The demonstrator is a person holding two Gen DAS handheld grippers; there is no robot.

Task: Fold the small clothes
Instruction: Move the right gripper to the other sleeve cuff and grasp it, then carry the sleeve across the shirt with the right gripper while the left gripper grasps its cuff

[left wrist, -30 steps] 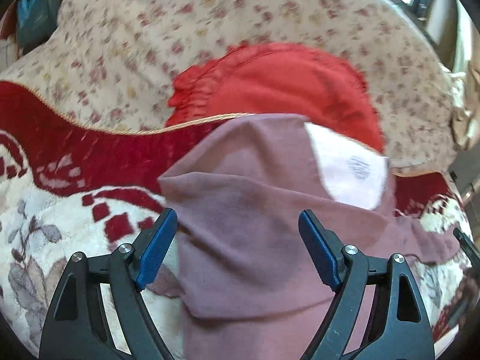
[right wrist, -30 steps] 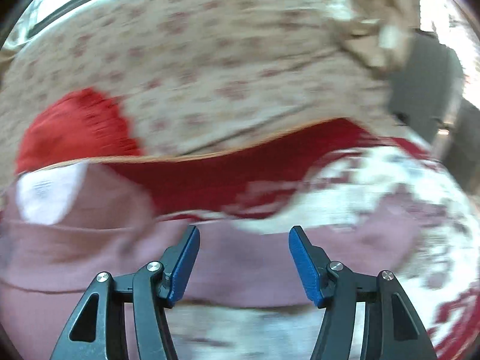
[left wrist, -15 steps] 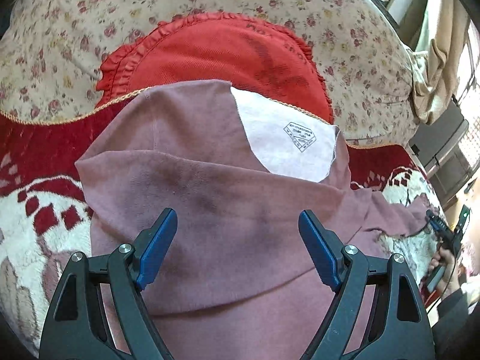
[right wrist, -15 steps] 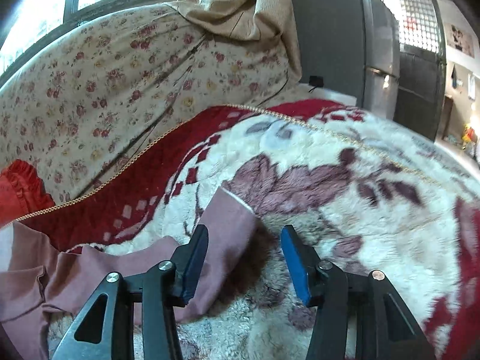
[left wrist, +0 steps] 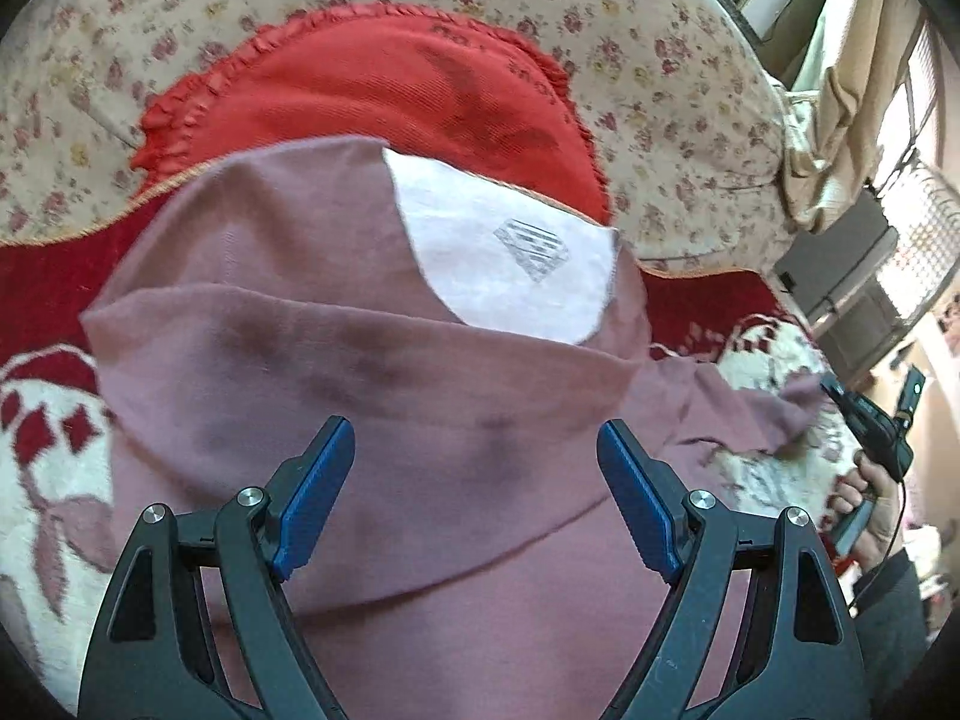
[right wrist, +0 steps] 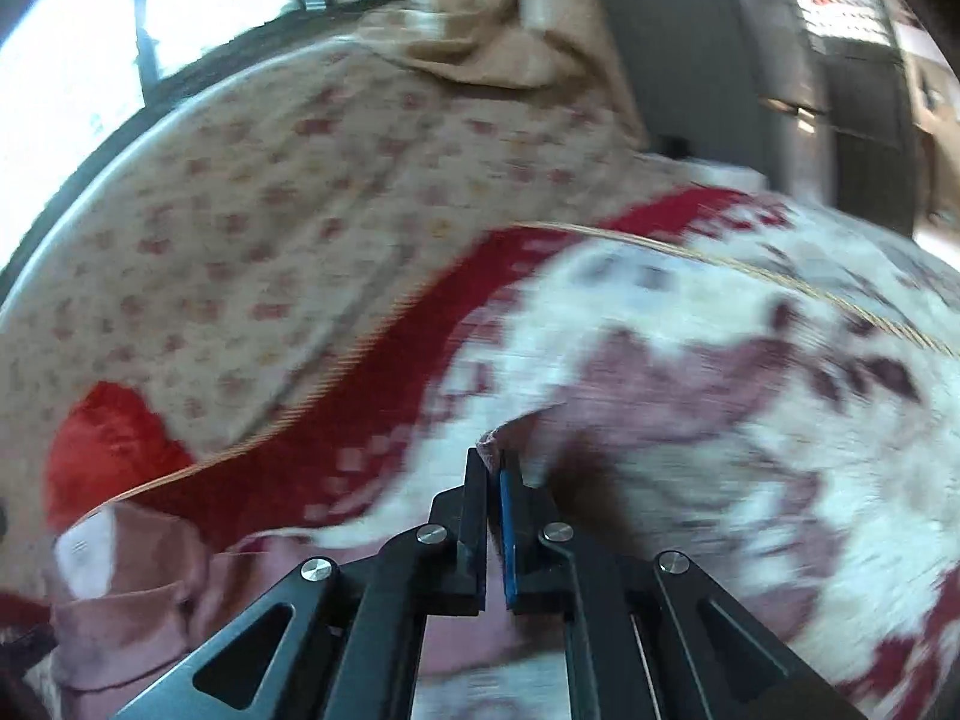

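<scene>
A dusty-pink small garment (left wrist: 372, 372) lies partly folded on a red-and-white patterned blanket (left wrist: 42, 420), its white inner lining with a grey logo (left wrist: 516, 252) showing. My left gripper (left wrist: 474, 492) is open and hovers just above the garment's middle. My right gripper (right wrist: 493, 468) is shut on the tip of the garment's sleeve (right wrist: 510, 438), out to the right. The garment's body shows at the lower left of the right wrist view (right wrist: 120, 600). The right gripper also shows in the left wrist view (left wrist: 864, 420), held by a hand.
A red frilled cushion (left wrist: 384, 84) lies just behind the garment against a floral-covered backrest (left wrist: 660, 60). Beige curtain (right wrist: 510, 18), a window and a grey cabinet (right wrist: 750, 78) stand beyond. The right wrist view is motion-blurred.
My right gripper has closed on the sleeve tip, which lay between its open jaws before. My left gripper stayed open, now lower and closer over the garment.
</scene>
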